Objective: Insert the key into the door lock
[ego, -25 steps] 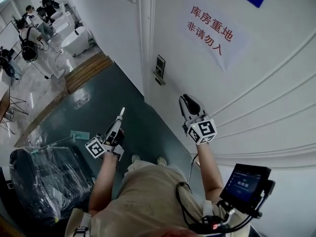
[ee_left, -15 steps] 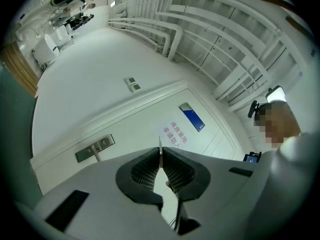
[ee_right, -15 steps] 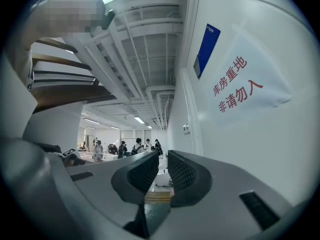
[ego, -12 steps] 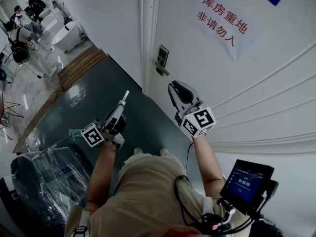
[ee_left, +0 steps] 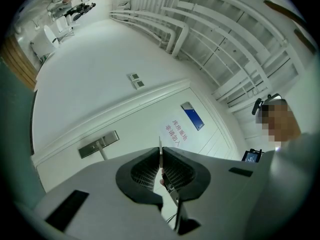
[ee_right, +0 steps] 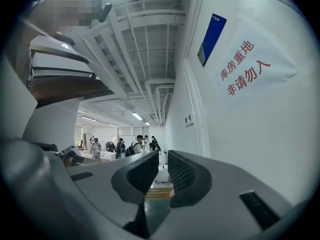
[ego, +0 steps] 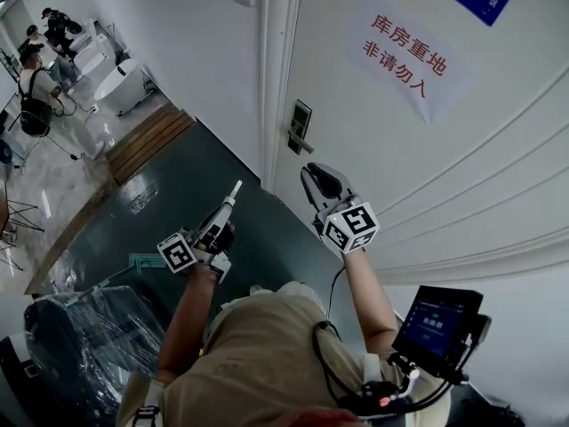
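Both forearms reach toward the door [ego: 480,167]. The left gripper [ego: 228,205] tilts upward, clenching one key [ee_left: 160,155]. The right gripper [ego: 316,181] is level, jaws slightly parted, below one lock plate [ego: 300,124] at the door's edge.

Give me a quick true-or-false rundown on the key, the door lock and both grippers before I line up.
1. The left gripper is shut on the key. True.
2. The key is already seated in the door lock. False: its tip is short of the lock, out in the open.
3. The right gripper carries a second key. False: nothing sits between its fingers.
4. A paper sign with red characters is on the door. True.
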